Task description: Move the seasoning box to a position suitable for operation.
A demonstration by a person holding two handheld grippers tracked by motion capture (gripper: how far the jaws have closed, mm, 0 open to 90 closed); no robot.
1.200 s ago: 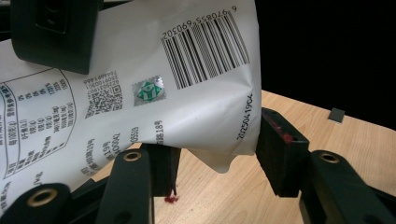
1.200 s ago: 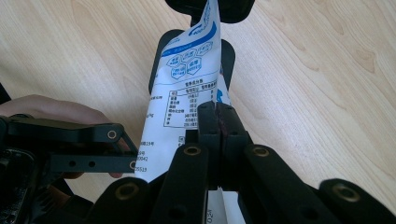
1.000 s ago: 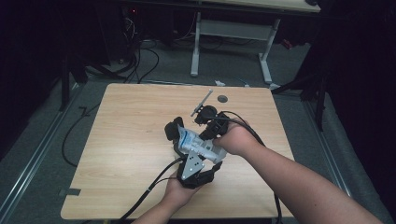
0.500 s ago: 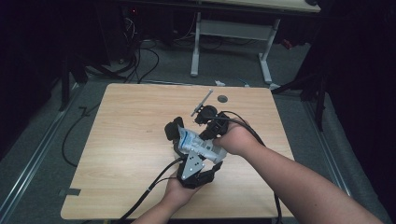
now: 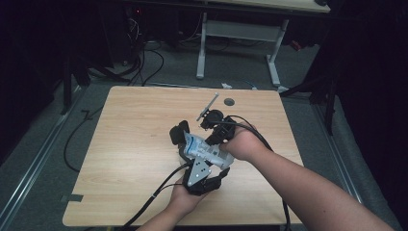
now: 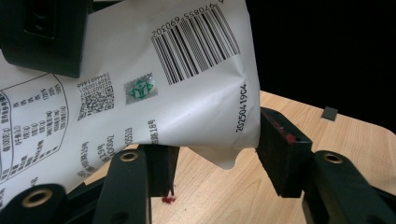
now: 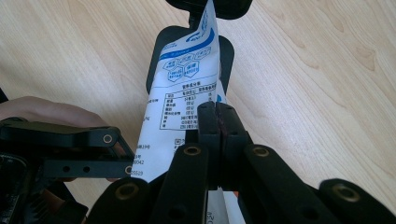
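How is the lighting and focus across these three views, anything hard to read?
High view: table lit, surroundings nearly black. Left gripper view: packet bright, barcode sharp, background black. Right gripper view: evenly lit, packet print small but legible, near jaws slightly soft.

A packet (image 5: 204, 150) sits mid-table (image 5: 125, 144) between both hand-held grippers — left (image 5: 185, 144) nearer, right (image 5: 211, 139) behind.

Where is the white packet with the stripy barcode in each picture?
High view: the white packet sits mid-table, between the two grippers.
Left gripper view: it covers the upper left, barcode at top, its corner between the open jaws.
Right gripper view: it stands centre, pinched edge-on by the shut jaws.
Shared landmark: the wooden table.
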